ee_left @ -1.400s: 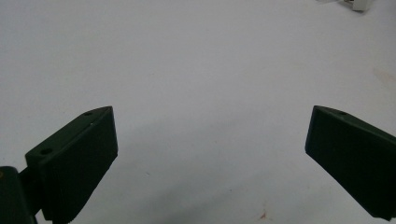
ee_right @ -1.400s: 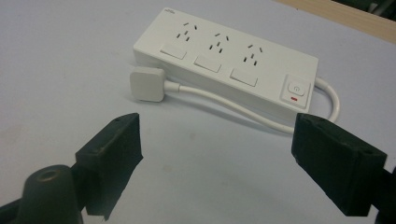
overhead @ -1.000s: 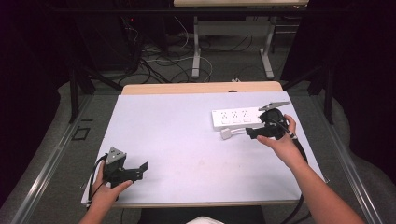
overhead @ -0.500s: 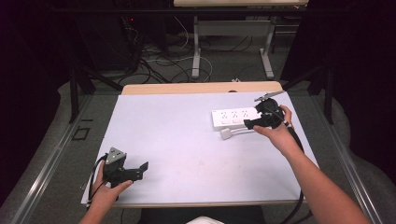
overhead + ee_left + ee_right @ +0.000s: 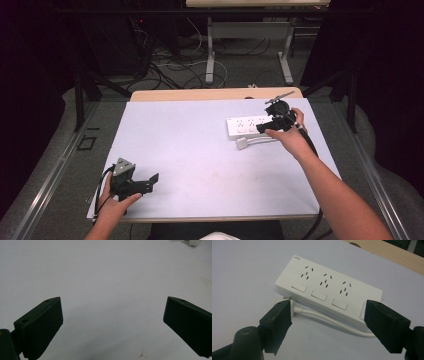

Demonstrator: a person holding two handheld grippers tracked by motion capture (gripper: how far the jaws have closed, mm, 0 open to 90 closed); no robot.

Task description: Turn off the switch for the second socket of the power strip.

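White strip (image 5: 247,126) w/ plug (image 5: 242,143) seen centre-right on table (image 5: 200,150) | R gripper (image 5: 327,315) held wide open over strip, nothing gripped | L gripper (image 5: 112,317) wide open, empty, lower left.

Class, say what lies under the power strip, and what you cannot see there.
The power strip lies on the white table; its cord runs alongside. Its underside is hidden.

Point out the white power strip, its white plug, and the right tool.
White rectangular power strip (image 5: 329,287): right gripper view, top face among the sockets.
White plug (image 5: 242,144): high view, plug body.
Right tool (image 5: 328,315): right gripper view, midway between its open jaws.
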